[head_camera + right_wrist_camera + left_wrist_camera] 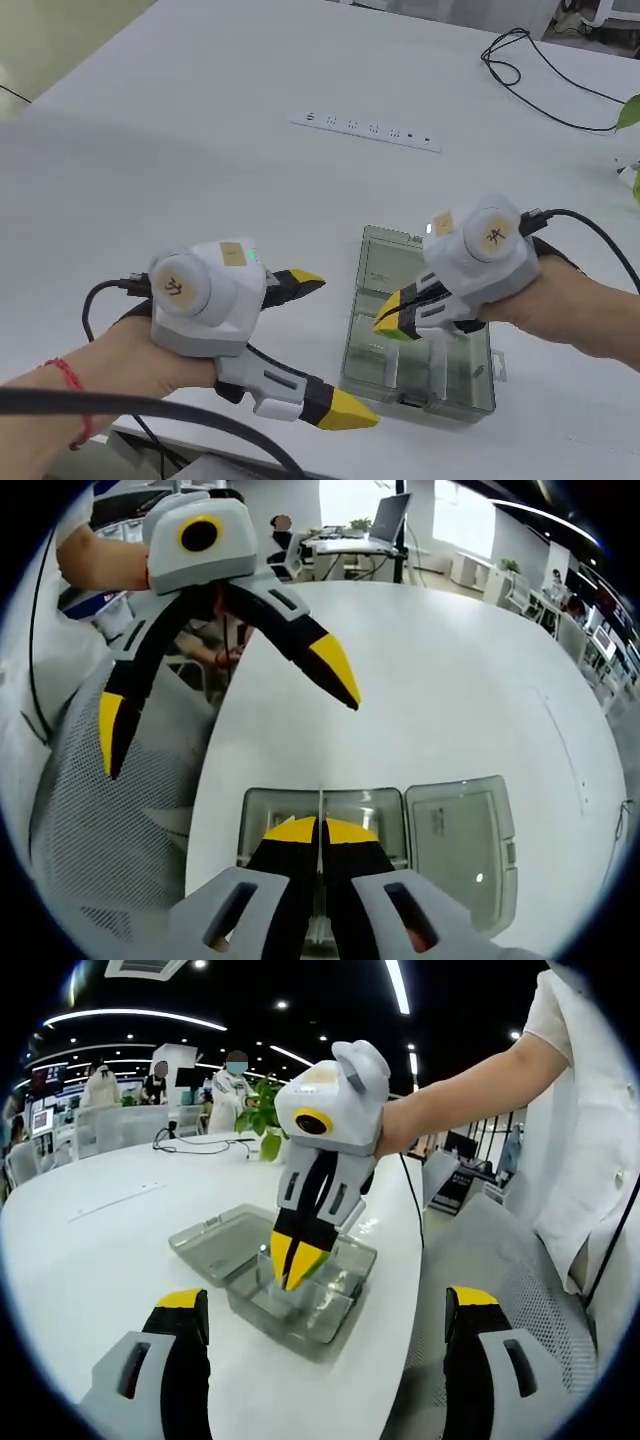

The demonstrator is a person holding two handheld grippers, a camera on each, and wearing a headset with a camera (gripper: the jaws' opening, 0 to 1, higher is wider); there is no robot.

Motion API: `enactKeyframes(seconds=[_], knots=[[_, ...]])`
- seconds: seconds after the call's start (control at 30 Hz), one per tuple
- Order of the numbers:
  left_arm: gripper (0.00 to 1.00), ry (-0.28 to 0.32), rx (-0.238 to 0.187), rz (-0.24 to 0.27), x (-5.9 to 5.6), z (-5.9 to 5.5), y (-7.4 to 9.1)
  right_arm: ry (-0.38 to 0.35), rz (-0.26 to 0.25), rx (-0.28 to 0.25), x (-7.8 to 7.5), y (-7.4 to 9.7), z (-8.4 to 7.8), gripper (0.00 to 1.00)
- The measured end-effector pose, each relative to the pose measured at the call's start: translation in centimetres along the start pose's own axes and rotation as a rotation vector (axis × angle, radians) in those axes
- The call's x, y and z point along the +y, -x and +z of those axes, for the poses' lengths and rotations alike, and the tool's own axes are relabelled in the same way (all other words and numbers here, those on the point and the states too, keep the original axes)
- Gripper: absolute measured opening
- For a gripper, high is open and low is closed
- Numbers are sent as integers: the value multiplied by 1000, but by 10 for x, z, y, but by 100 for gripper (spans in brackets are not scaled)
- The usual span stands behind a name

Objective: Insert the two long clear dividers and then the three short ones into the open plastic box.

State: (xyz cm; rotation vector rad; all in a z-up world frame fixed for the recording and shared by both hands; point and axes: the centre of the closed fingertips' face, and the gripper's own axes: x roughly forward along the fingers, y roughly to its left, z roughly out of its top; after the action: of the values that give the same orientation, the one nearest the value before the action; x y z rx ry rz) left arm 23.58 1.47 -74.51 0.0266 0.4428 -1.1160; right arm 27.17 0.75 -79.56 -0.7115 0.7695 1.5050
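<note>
Item, open plastic box [352,345]: smoky clear and rectangular, it is lying on the white table [200,150] near its front edge, with its lid [388,250] folding out flat on the far side. Much of the tray is hiding under my right gripper [386,322] in the head view, and clear partitions are blurring into clear walls, so I am not managing a count of dividers. Faint upright lines are showing toward the front of the tray. In the right gripper view a thin clear strip [320,802] is running edge-on from my fingertips across the tray. I cannot tell whether I am pinching it or whether it is standing in the box. Item, right gripper: I am pressing its yellow-tipped fingers together, tips dipping over the tray. Item, left gripper [328,345]: I am holding its fingers spread wide and gripping nothing, just left of the box and apart from it. Item, power strip [365,130]: it is lying well beyond the box.
</note>
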Motion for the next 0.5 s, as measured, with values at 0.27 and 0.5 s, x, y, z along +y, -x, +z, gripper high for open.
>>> enactKeyframes(seconds=[0.27,0.5], knots=[[100,0,0,-4,0,0,-2,-9,9,36,-1,-9,-5,3],[100,-2,-1,-6,0,2,-3,1,10,77,0,-15,-9,3]])
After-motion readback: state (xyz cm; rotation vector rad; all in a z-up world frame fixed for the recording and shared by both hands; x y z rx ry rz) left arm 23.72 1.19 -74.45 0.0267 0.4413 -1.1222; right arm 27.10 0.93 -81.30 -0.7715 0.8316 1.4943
